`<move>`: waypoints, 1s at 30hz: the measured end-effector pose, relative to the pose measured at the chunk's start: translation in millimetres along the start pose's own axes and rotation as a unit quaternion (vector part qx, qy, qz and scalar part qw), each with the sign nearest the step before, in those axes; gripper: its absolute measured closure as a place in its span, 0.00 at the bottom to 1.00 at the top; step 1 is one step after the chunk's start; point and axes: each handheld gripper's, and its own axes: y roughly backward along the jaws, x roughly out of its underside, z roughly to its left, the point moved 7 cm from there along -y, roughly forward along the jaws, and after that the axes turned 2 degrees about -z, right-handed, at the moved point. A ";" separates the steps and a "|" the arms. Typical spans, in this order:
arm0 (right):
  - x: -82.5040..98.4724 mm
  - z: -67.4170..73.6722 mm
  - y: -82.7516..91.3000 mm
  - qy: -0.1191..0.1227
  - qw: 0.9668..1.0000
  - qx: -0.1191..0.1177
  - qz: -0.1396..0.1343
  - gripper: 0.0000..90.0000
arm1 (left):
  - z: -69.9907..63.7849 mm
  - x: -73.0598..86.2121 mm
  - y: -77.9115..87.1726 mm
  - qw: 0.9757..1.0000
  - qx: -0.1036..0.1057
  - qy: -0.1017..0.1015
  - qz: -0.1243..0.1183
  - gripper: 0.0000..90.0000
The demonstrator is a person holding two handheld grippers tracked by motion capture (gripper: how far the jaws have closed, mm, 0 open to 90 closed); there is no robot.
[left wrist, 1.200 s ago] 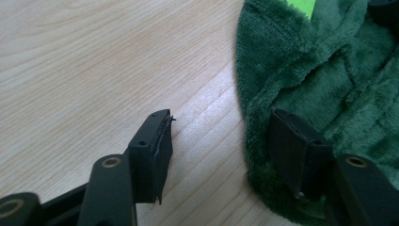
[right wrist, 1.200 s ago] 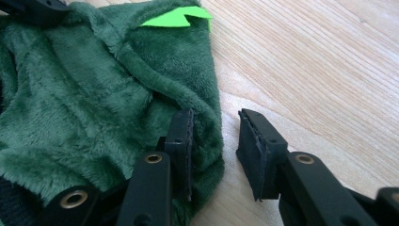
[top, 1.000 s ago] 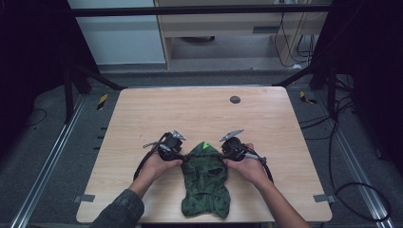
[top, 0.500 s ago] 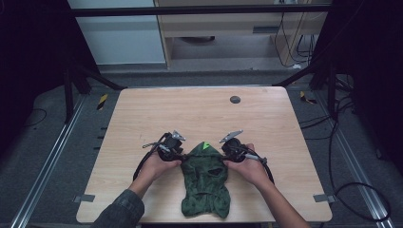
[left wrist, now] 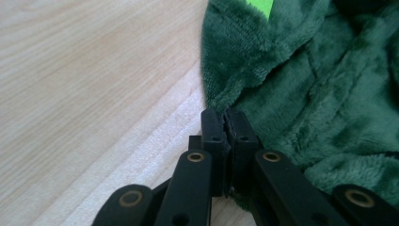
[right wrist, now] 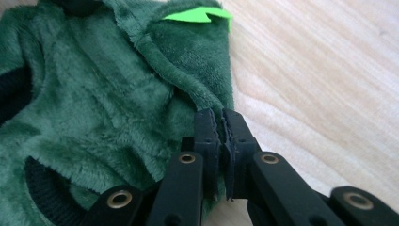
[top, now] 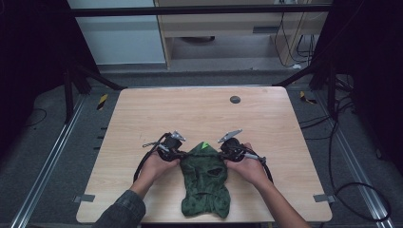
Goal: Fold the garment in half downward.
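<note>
A dark green fleece garment (top: 204,183) with a bright green spike (top: 205,145) at its top lies flat near the table's front edge. My left gripper (top: 177,154) is at its upper left edge and my right gripper (top: 225,153) at its upper right edge. In the left gripper view the jaws (left wrist: 225,115) have just been closing and now pinch the edge of the fleece (left wrist: 320,94). The right gripper's jaws (right wrist: 220,115) have also just closed, onto the hem of the fleece (right wrist: 94,94) below the spike (right wrist: 197,14).
The wooden table (top: 199,114) carries a small dark disc (top: 235,99) near its far edge. Grey tape marks sit at the front left (top: 84,198) and front right (top: 321,197) corners. Cables trail from both grippers over the table. Metal rails flank the table.
</note>
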 end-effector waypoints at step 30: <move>-34.0 -8.3 21.7 0.024 0.999 0.007 -0.040 0.96 | 10.9 -34.8 23.4 0.999 -0.018 -0.032 -0.029 0.98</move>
